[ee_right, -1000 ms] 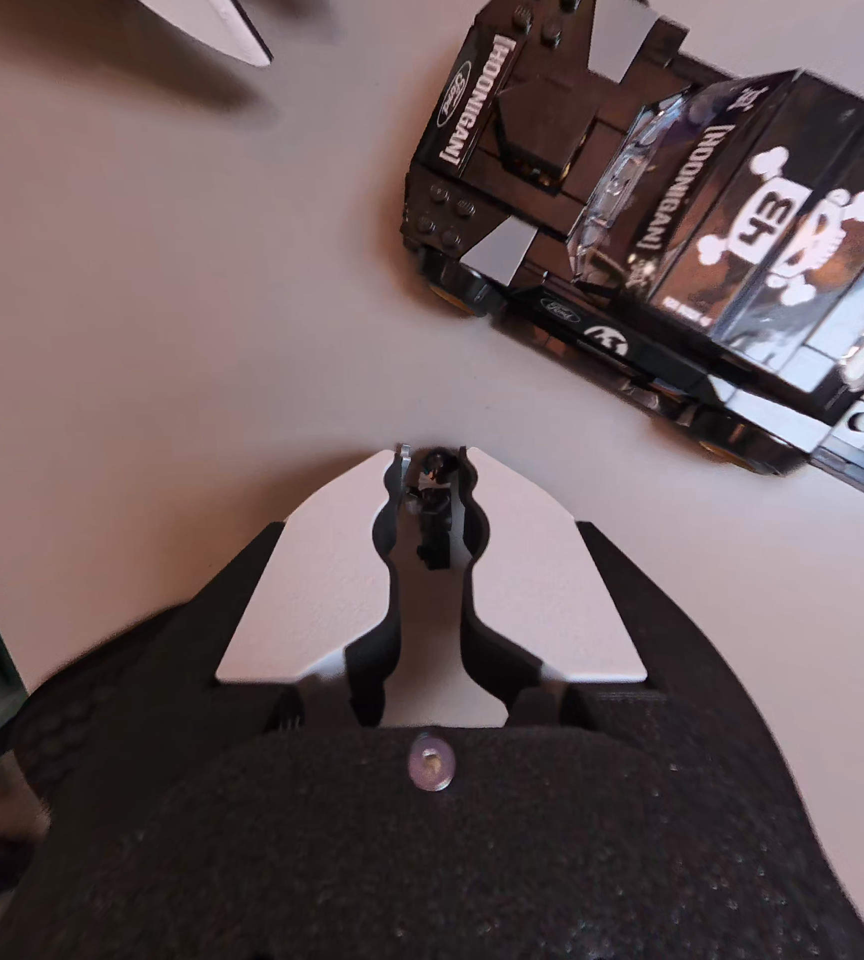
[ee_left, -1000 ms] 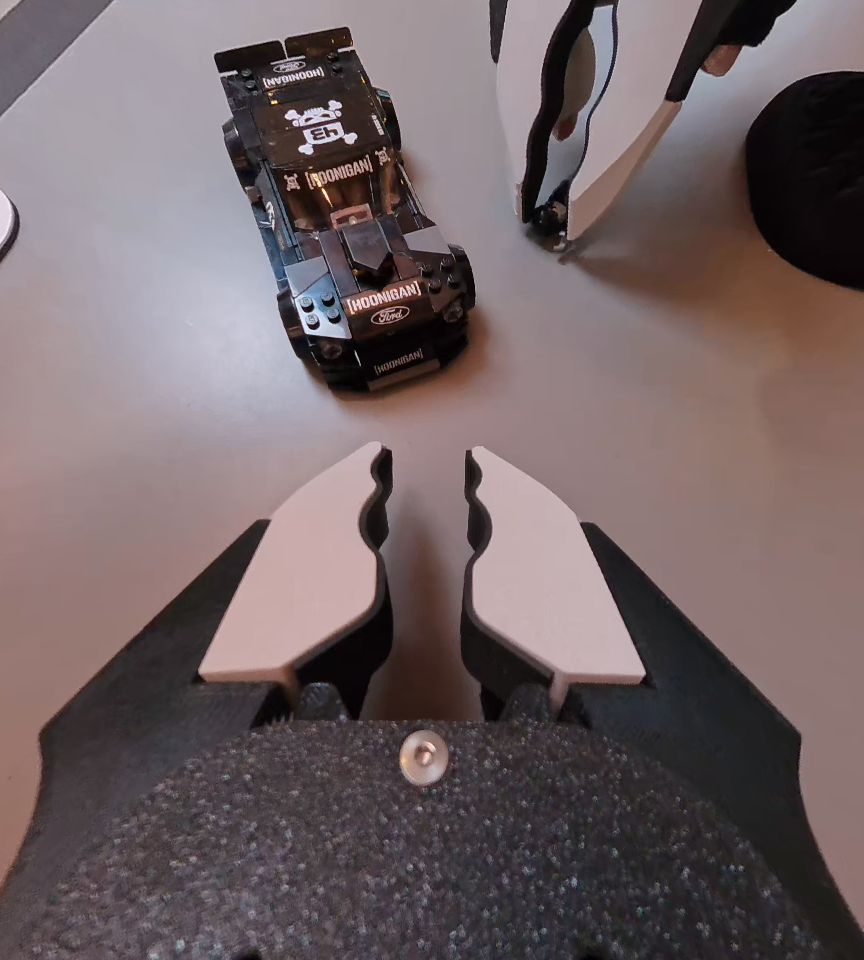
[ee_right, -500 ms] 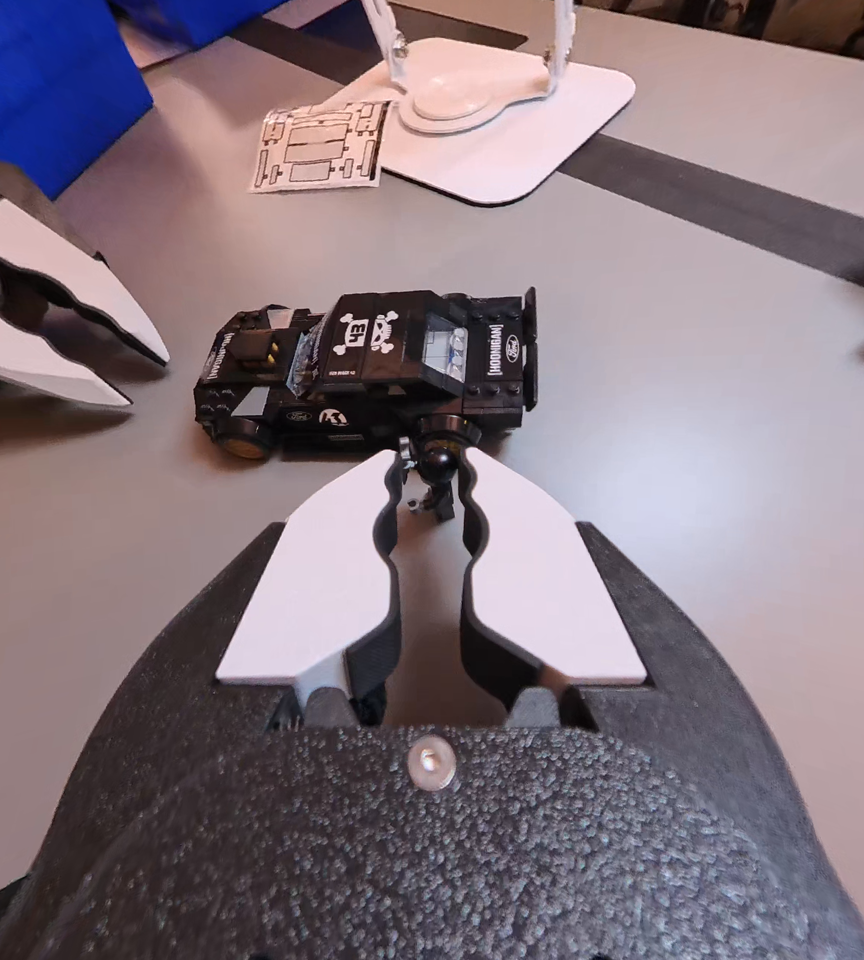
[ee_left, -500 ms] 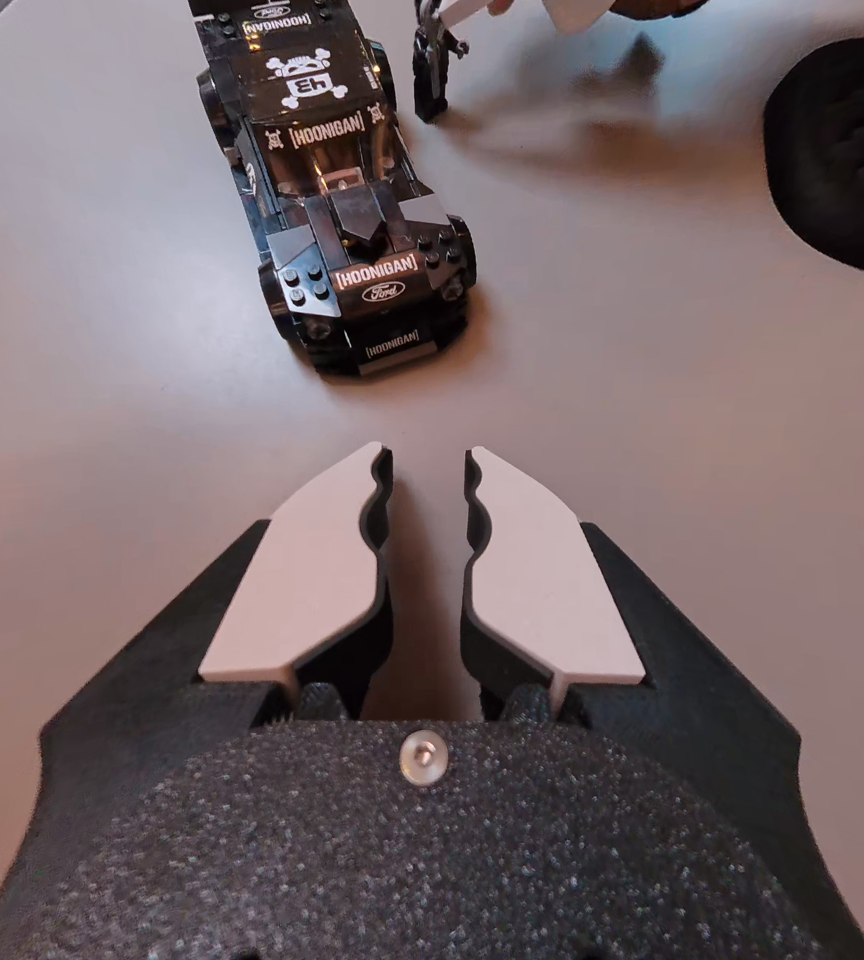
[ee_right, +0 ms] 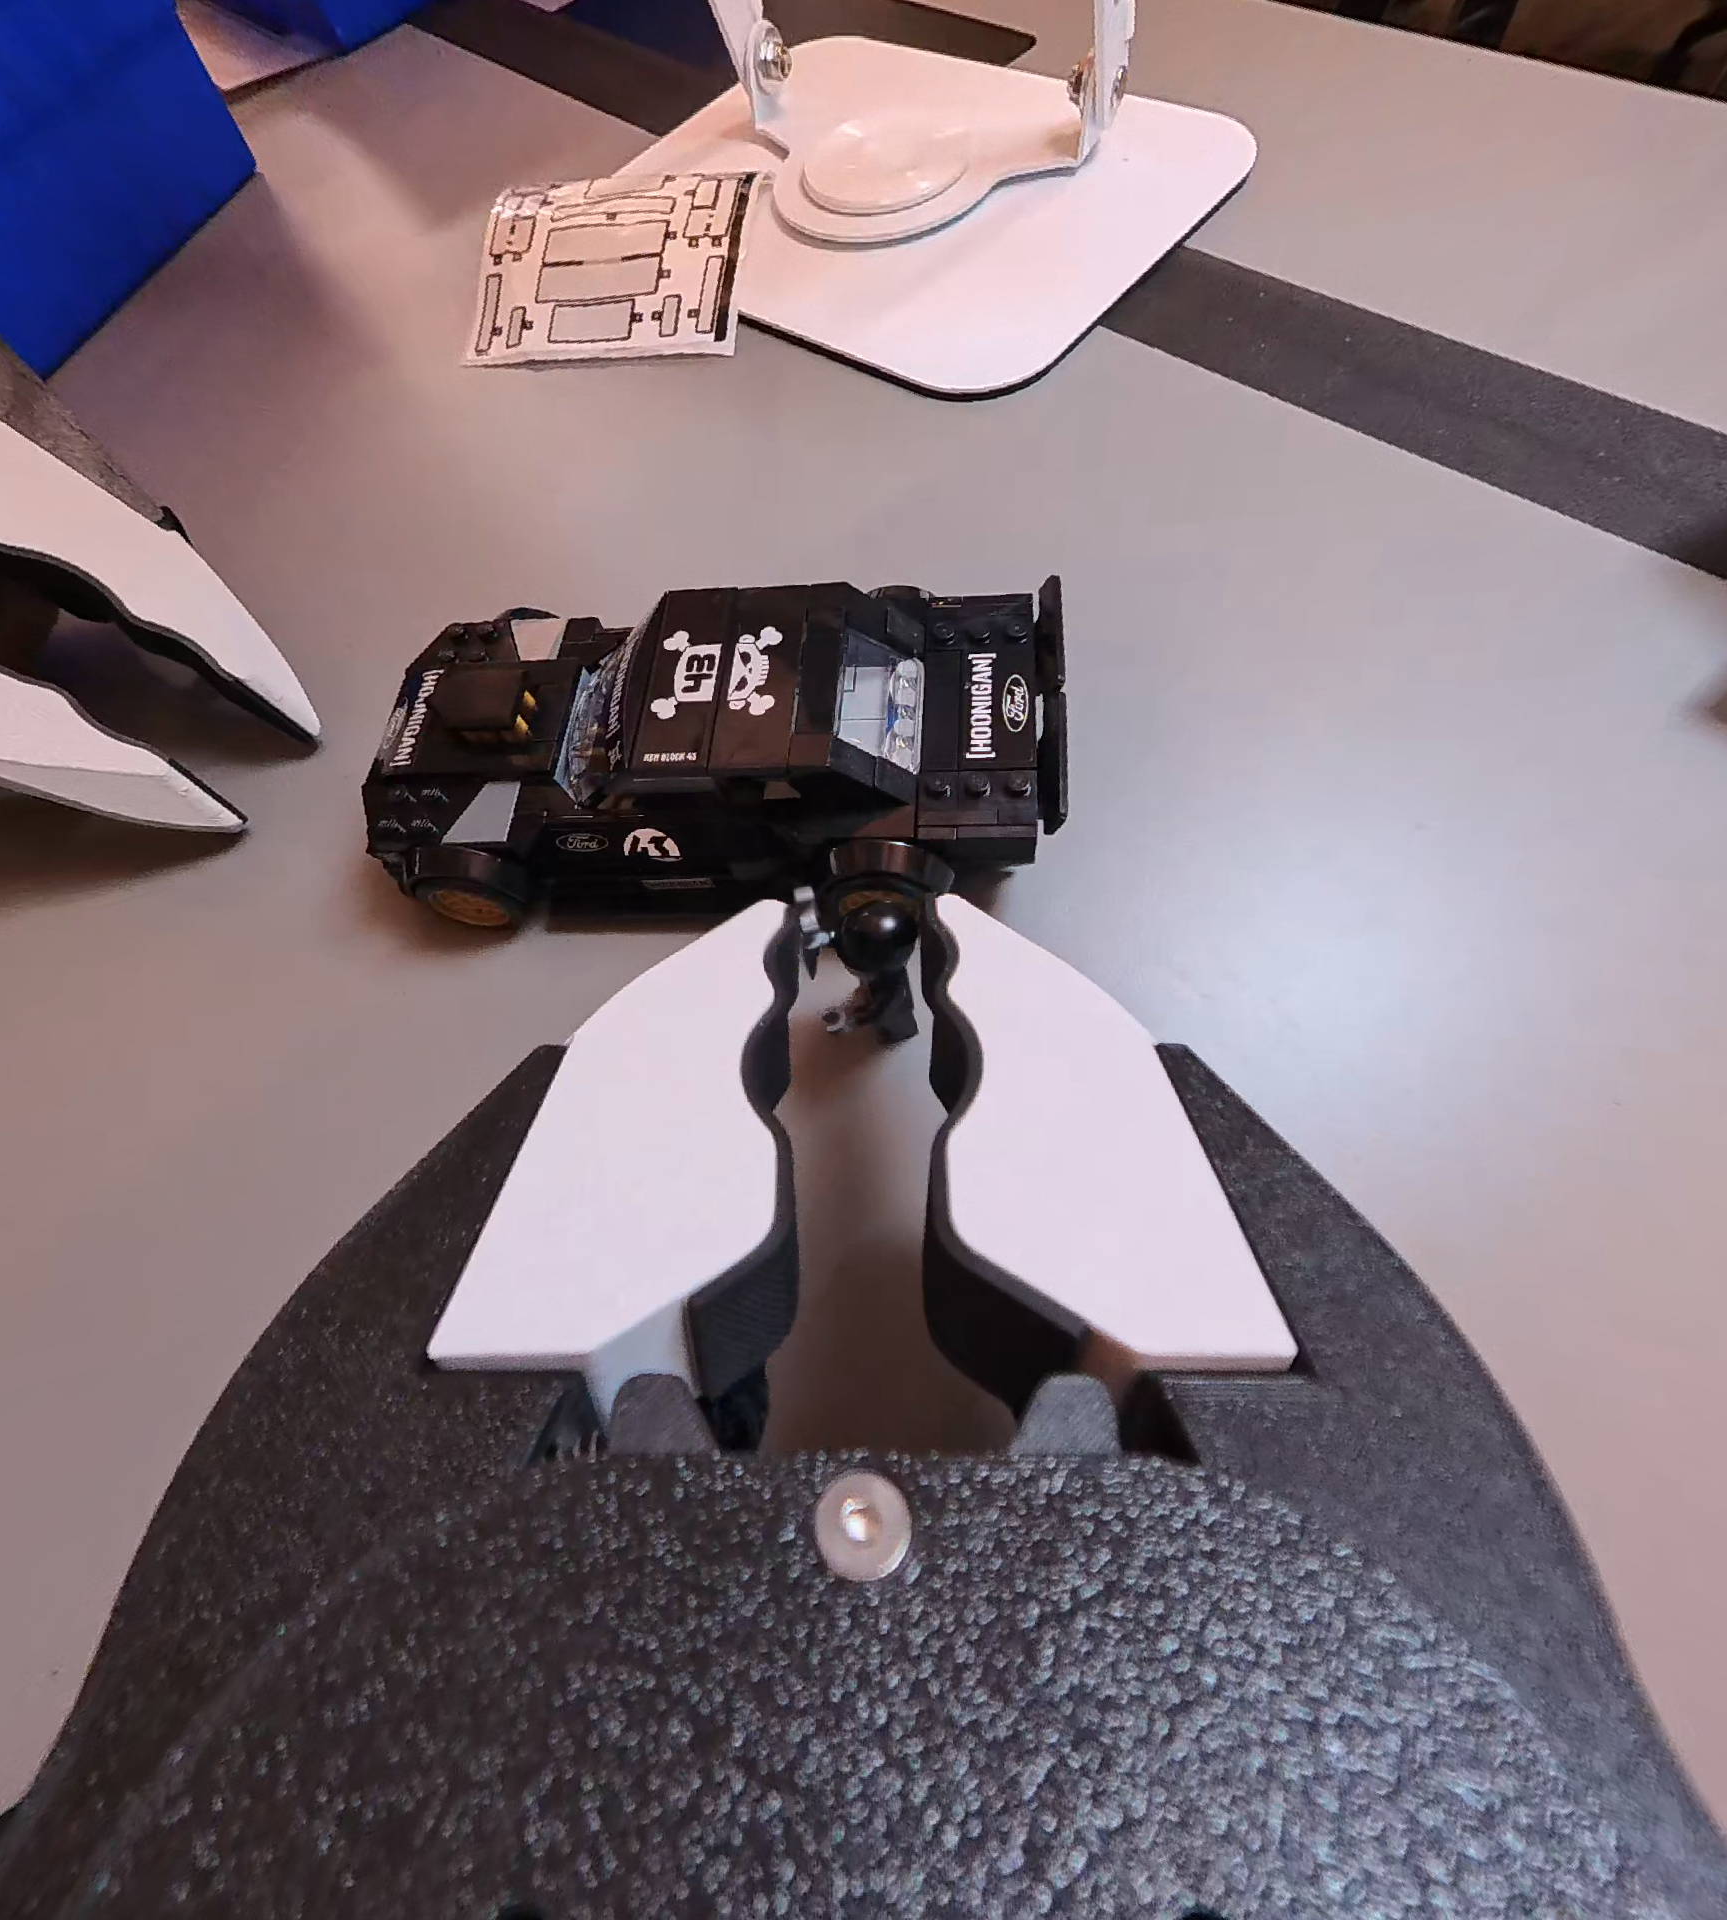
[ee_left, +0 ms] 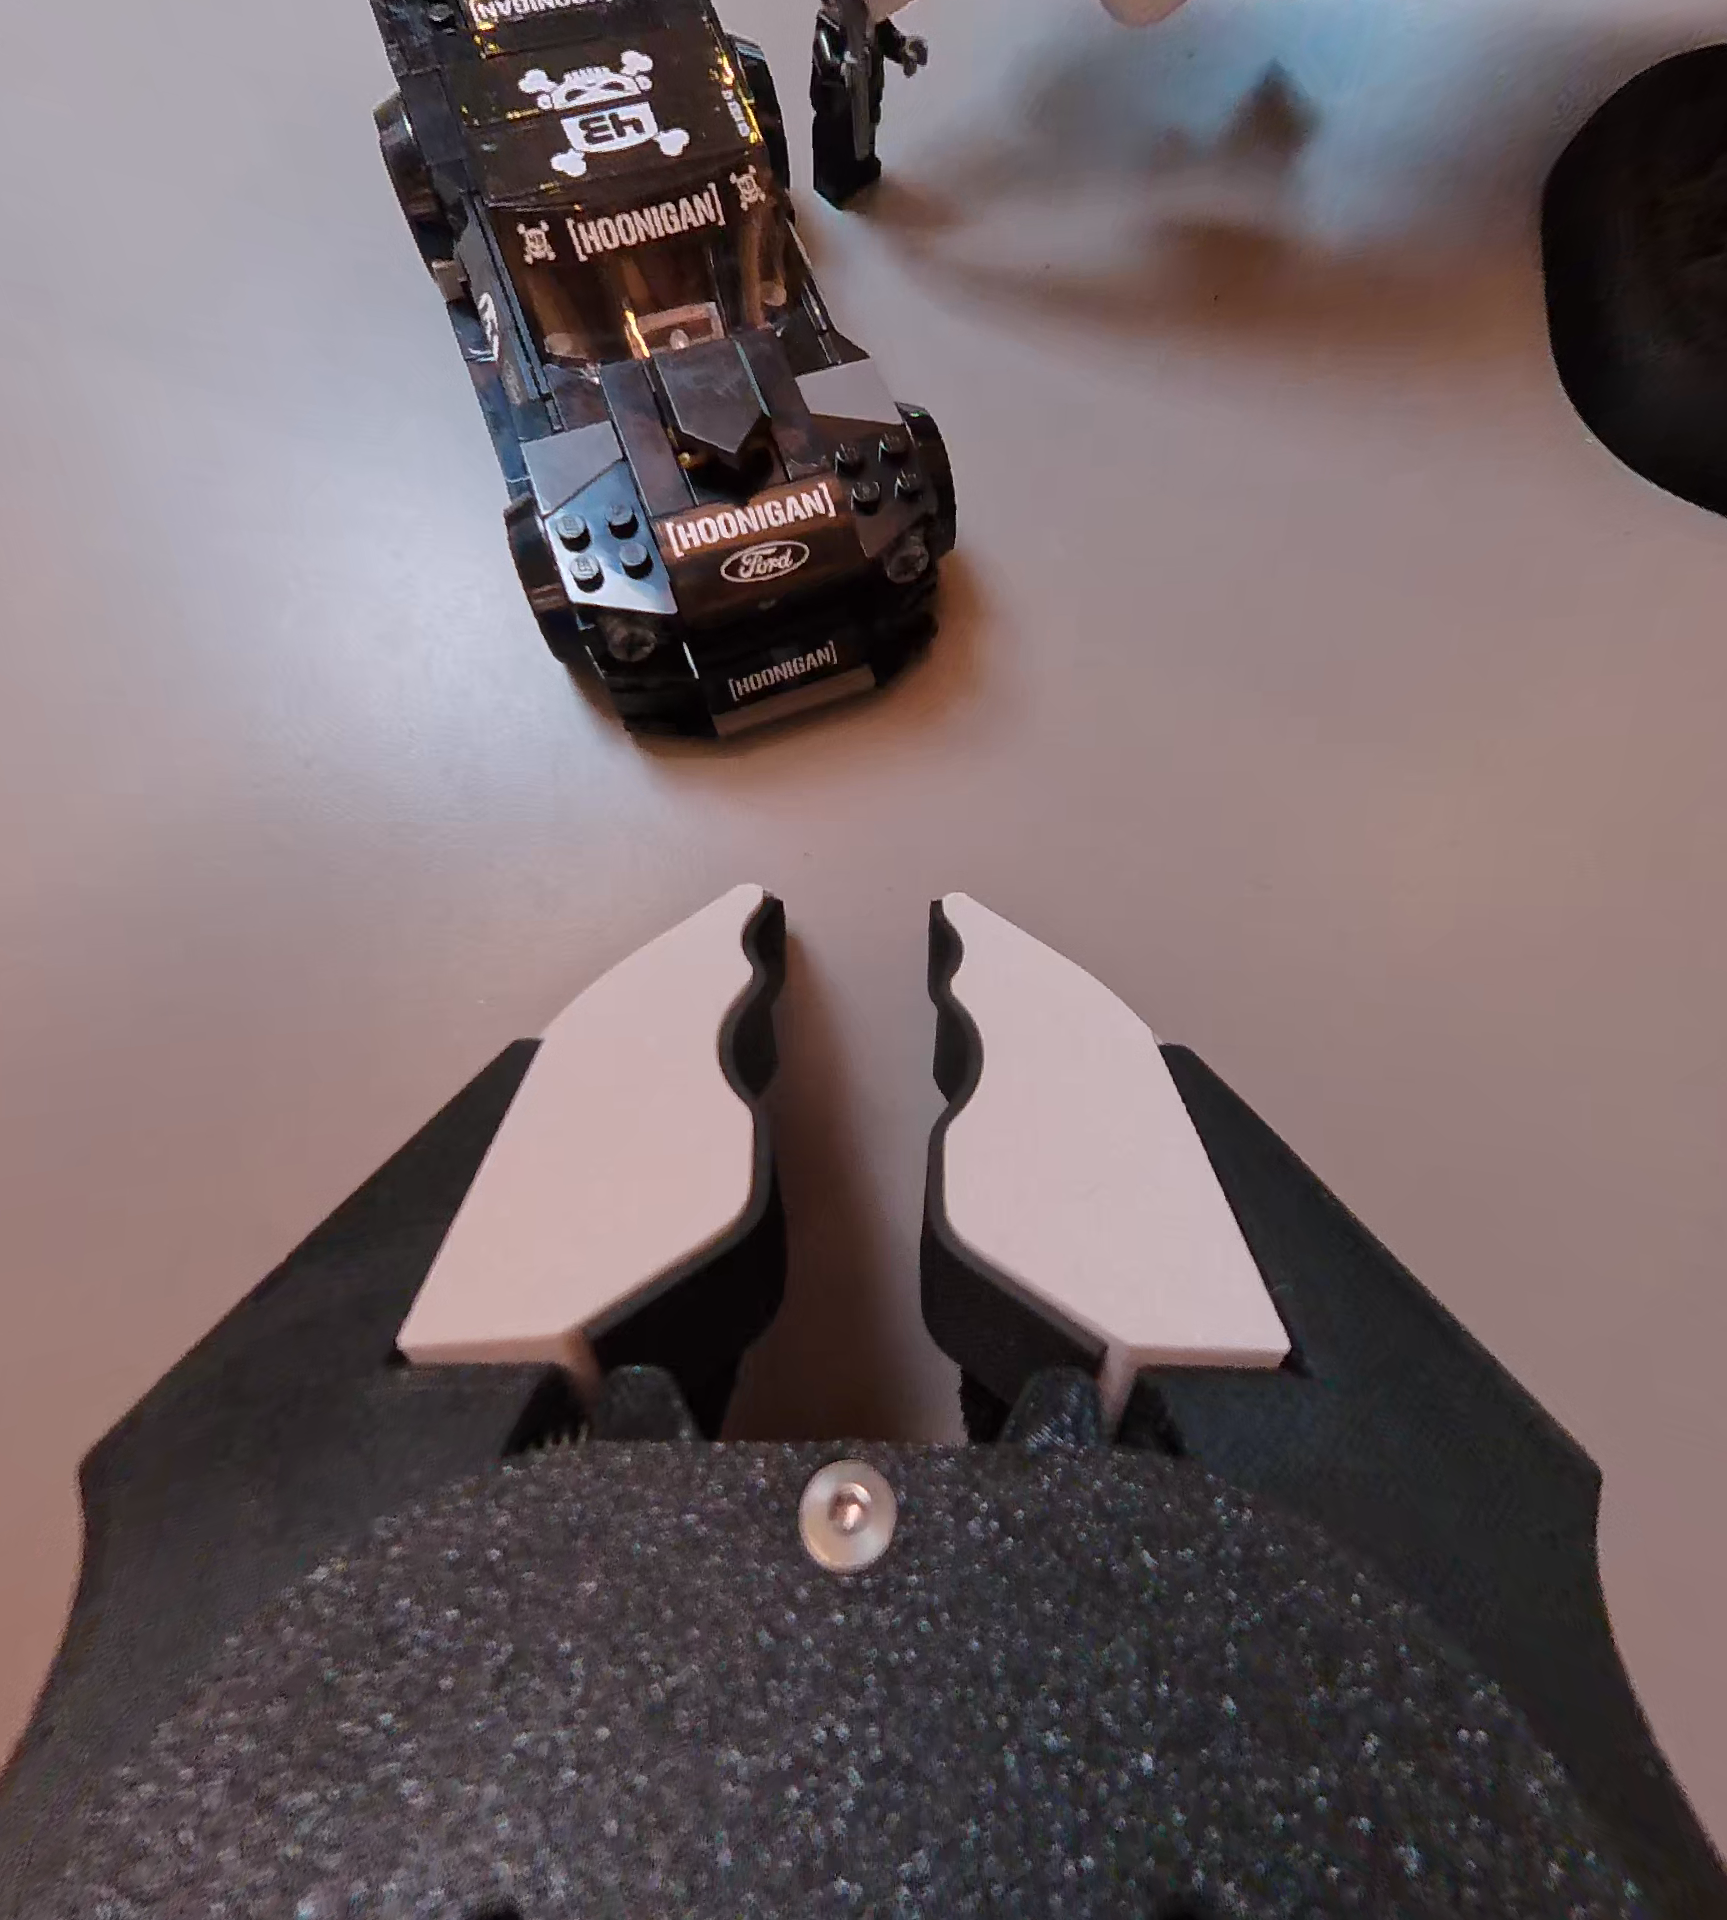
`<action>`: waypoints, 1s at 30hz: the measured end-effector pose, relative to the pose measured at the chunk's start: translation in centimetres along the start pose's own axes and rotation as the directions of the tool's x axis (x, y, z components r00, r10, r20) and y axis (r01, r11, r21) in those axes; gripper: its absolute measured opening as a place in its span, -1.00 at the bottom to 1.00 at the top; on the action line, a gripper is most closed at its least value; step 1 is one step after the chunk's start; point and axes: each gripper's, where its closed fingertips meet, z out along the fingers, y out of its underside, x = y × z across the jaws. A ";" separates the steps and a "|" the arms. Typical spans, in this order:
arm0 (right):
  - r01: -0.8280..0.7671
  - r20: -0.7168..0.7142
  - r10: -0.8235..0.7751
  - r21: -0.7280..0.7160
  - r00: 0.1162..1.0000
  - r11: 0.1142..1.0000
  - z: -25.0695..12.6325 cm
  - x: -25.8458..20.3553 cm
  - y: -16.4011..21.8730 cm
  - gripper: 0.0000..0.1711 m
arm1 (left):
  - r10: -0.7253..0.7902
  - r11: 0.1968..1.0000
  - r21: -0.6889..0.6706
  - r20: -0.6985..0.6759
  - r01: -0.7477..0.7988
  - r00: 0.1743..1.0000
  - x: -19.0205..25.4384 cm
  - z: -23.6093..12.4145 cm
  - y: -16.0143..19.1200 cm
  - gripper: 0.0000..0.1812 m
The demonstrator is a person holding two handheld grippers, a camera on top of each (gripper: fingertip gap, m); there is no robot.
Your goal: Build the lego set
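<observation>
Two gripper tips matter here: your right gripper [ee_right: 857, 920] has spread slightly and now only brackets the black minifigure [ee_right: 874, 961], which a second ago it carried pinched. The figure stands on the grey worktop [ee_right: 1358, 831], just beside the black car [ee_right: 724, 743] by its rear wheel. Your left gripper [ee_left: 857, 914] waits parted and empty, facing the car's nose. Judged so, the build looks nearly complete.

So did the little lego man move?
Yes. The minifigure moved along the black car toward its back end: a second ago it was off by the front corner, and now it is close beside the rear.
</observation>
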 end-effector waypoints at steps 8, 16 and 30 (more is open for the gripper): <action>0.013 0.002 -0.013 -0.001 1.000 1.000 -0.1 0.0 -0.2 -0.72 | -0.001 1.000 -0.002 -0.002 0.001 1.000 0.0 0.0 0.0 -0.71; 0.017 0.001 -0.017 -0.001 1.000 1.000 -0.3 0.1 -0.2 -0.72 | 0.000 1.000 -0.006 -0.006 0.000 1.000 0.1 0.1 0.1 -0.71; -0.002 -0.024 0.005 0.110 1.000 0.994 -2.7 0.4 -2.2 -0.72 | -0.003 1.000 0.025 0.014 0.003 1.000 -0.3 -0.2 -0.4 -0.73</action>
